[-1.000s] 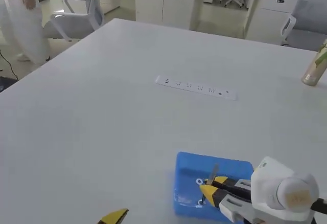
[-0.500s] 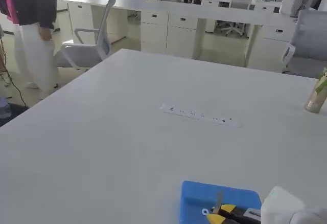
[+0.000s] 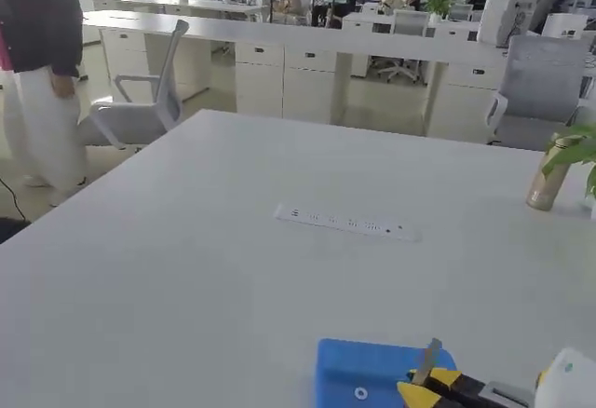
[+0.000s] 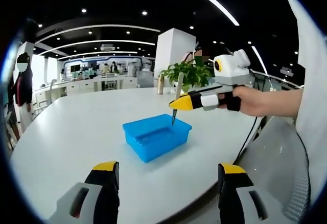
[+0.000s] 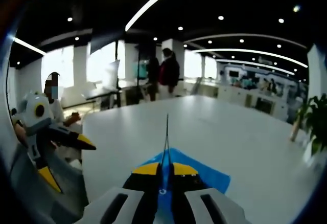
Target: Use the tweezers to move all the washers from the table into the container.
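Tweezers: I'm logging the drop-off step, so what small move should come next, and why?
Probably lift the tweezers clear of the blue container: the right tool is shut on them, their tip hangs over the container, and a washer already lies inside.

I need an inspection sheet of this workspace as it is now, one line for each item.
Surface: white table, no loose washers seen.
Job's things: blue container with one washer inside; tweezers tip over it.
Clutter: power strip, bottle, plant.
Grippers: right gripper shut on tweezers; left gripper open, empty.
Cables: dark cable hanging below the right gripper.
Surroundings: chairs, desks, people behind.
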Action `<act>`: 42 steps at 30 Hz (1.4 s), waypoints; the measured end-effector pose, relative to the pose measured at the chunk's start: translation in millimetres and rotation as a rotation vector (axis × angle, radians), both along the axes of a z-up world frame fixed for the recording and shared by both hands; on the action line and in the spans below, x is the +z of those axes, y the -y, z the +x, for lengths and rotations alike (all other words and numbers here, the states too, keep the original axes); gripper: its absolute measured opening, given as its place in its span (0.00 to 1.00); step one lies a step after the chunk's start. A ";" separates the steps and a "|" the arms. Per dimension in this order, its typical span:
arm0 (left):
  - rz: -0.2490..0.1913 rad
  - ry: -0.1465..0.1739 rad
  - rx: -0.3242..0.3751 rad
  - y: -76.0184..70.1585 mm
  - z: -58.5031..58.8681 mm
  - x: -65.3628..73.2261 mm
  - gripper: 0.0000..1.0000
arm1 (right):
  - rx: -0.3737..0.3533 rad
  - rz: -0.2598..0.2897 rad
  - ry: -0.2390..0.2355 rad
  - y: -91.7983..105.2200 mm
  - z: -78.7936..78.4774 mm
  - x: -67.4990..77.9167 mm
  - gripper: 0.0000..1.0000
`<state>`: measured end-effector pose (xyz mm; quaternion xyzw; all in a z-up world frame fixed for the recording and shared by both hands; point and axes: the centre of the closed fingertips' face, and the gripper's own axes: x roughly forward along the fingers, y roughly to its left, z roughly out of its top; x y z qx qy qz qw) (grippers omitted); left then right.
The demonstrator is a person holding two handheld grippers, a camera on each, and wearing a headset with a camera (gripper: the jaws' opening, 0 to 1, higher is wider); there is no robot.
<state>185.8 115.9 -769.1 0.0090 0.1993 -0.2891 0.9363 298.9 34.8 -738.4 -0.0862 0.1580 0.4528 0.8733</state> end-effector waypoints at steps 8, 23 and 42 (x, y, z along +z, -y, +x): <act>-0.016 0.000 -0.038 -0.3 7.8 11.0 0.85 | 0.033 0.022 -0.059 16.3 -30.9 -8.5 0.04; 0.006 -0.024 -0.233 40.7 14.4 24.0 0.75 | 0.087 0.011 -0.147 13.9 -62.0 -26.3 0.04; -0.079 -0.046 -0.221 45.0 25.4 29.0 0.32 | 0.149 -0.042 -0.139 -0.7 -77.1 -51.0 0.04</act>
